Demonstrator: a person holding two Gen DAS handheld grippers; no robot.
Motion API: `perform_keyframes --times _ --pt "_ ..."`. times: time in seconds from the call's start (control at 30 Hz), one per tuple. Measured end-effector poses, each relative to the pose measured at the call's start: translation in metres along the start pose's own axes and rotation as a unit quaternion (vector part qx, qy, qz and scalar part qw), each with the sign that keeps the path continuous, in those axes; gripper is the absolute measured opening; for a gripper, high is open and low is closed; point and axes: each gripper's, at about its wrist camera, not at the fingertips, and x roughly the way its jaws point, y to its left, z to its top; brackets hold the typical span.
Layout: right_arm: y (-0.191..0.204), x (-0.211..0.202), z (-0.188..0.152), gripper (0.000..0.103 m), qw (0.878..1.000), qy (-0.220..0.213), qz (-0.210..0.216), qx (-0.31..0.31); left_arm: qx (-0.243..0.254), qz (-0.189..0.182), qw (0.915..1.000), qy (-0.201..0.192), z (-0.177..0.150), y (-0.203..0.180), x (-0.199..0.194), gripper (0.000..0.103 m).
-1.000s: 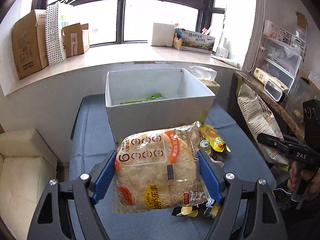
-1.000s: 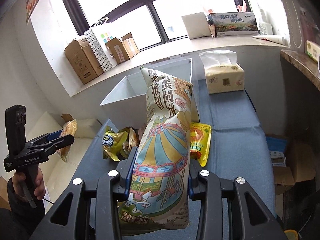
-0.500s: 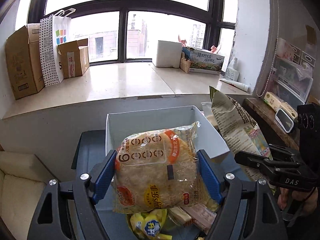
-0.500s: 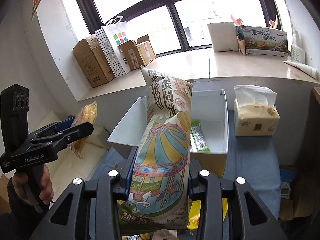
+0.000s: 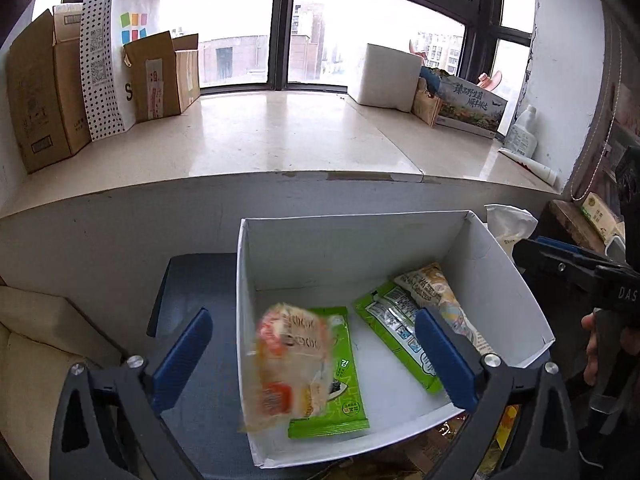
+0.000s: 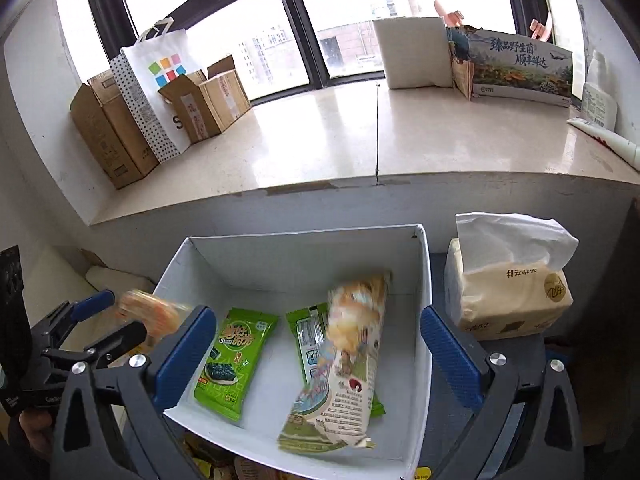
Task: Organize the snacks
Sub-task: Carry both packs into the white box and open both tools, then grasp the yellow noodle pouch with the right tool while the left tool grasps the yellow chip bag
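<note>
A white box (image 5: 508, 280) (image 6: 422, 280) stands on a blue table. My left gripper (image 5: 316, 356) is open above it; a round cracker pack (image 5: 288, 364) drops blurred over the box's left wall, also seen in the right wrist view (image 6: 148, 316). My right gripper (image 6: 320, 356) is open; a tall carousel-print bag (image 6: 344, 364) falls blurred into the box, also seen in the left wrist view (image 5: 436, 292). Two green seaweed packs (image 6: 230, 356) (image 6: 308, 336) lie on the box floor.
A tissue pack (image 6: 508, 288) stands right of the box. More snack packs (image 5: 460, 440) lie in front of it. The windowsill behind holds cardboard boxes (image 5: 40, 92), a dotted paper bag (image 5: 116, 52) and a printed carton (image 6: 520, 66).
Both grippers moved forward over the box and opened. The cracker pack and the carousel bag left the fingers and are dropping into the box.
</note>
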Motion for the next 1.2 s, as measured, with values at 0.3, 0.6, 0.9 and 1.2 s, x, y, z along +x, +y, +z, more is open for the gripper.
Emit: perform_keyframes --times 0.3,0.6,0.9,1.2 --pt "0.012 -0.018 -0.009 0.103 0.999 -0.012 -0.014 -0.028 0.009 -0.006 0.9999 0.000 -0.003 -0.009 -0.009 0.103" --pt "0.018 -0.067 -0.045 0.103 0.999 -0.042 0.025 -0.022 0.044 -0.005 0.9989 -0.018 -0.026 -0.024 -0.063 0.103" --pt "0.001 -0.133 -0.161 0.103 0.996 -0.063 0.063 0.007 0.040 -0.040 0.9980 -0.026 -0.126 -0.036 -0.131 0.103" --pt "-0.033 -0.128 -0.237 0.103 0.997 -0.032 0.031 0.069 0.014 -0.057 0.9983 0.008 -0.197 -0.040 -0.140 0.103"
